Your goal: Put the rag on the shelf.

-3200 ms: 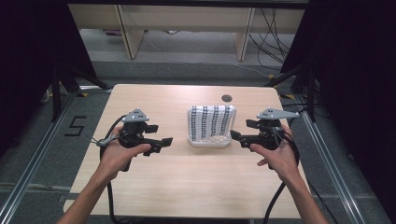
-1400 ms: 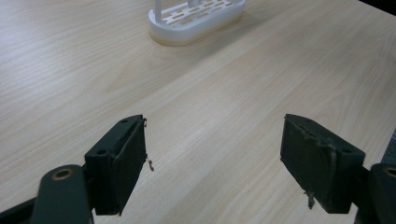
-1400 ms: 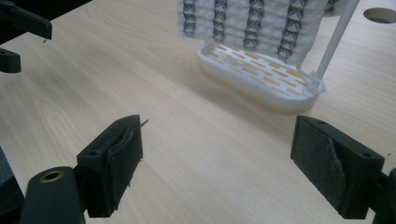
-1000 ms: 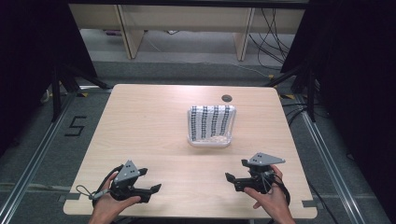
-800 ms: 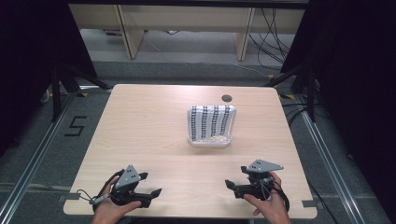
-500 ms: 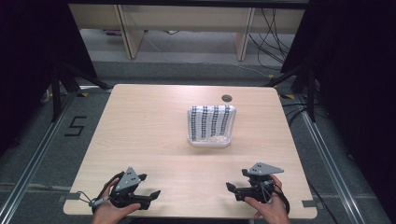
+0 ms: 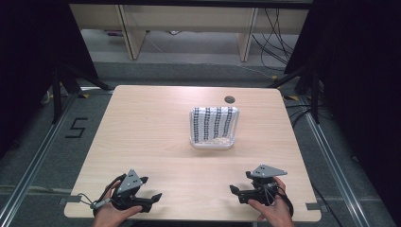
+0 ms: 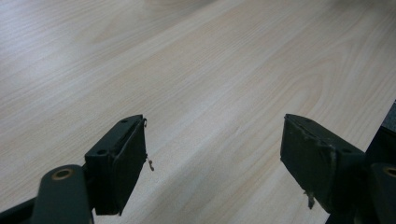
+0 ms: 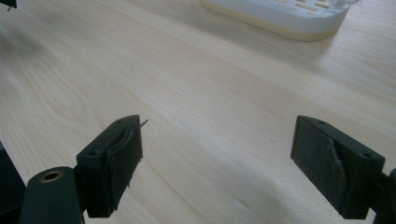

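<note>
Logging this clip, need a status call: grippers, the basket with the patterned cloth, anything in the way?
Left gripper open, empty, near table edge. Right gripper open, empty, likewise. White basket with patterned cloth mid-table, untouched. Bare table between, nothing blocking.

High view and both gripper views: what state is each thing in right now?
Left gripper: open, empty, low over the table's near edge.
Right gripper: open, empty, near the same edge.
White basket: upright mid-table, patterned cloth folded inside, apart from both grippers.
Table: wooden, round hole at its far edge.
</note>
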The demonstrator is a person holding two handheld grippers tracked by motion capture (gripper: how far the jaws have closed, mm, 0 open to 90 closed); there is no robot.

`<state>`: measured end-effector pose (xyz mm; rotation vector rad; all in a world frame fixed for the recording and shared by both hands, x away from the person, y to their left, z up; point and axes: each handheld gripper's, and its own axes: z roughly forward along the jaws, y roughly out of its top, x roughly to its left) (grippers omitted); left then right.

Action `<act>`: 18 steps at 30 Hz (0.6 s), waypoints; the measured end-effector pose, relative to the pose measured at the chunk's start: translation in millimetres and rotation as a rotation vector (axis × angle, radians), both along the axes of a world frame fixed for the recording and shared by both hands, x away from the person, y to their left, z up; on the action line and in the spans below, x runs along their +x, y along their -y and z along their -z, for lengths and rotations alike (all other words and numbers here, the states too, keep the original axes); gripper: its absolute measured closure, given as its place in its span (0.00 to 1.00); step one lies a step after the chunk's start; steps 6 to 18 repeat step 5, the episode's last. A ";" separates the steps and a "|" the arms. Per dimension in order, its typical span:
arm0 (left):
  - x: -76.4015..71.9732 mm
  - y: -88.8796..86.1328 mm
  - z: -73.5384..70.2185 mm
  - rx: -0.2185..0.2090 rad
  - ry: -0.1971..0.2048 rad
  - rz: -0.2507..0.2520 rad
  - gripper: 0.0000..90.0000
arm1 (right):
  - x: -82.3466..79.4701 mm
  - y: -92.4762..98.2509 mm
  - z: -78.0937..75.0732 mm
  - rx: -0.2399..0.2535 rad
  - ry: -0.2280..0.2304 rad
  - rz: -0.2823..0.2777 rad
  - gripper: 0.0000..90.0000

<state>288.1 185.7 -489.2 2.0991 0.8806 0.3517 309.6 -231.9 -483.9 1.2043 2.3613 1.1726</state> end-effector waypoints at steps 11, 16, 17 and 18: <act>2.7 -3.1 3.8 -0.014 0.002 -0.011 0.24 | 1.6 1.4 1.5 -0.010 0.005 -0.007 0.20; 2.7 -3.1 3.8 -0.014 0.002 -0.011 0.24 | 1.6 1.4 1.5 -0.010 0.005 -0.007 0.20; 2.7 -3.1 3.8 -0.014 0.002 -0.011 0.24 | 1.6 1.4 1.5 -0.010 0.005 -0.007 0.20; 2.7 -3.1 3.8 -0.014 0.002 -0.011 0.24 | 1.6 1.4 1.5 -0.010 0.005 -0.007 0.20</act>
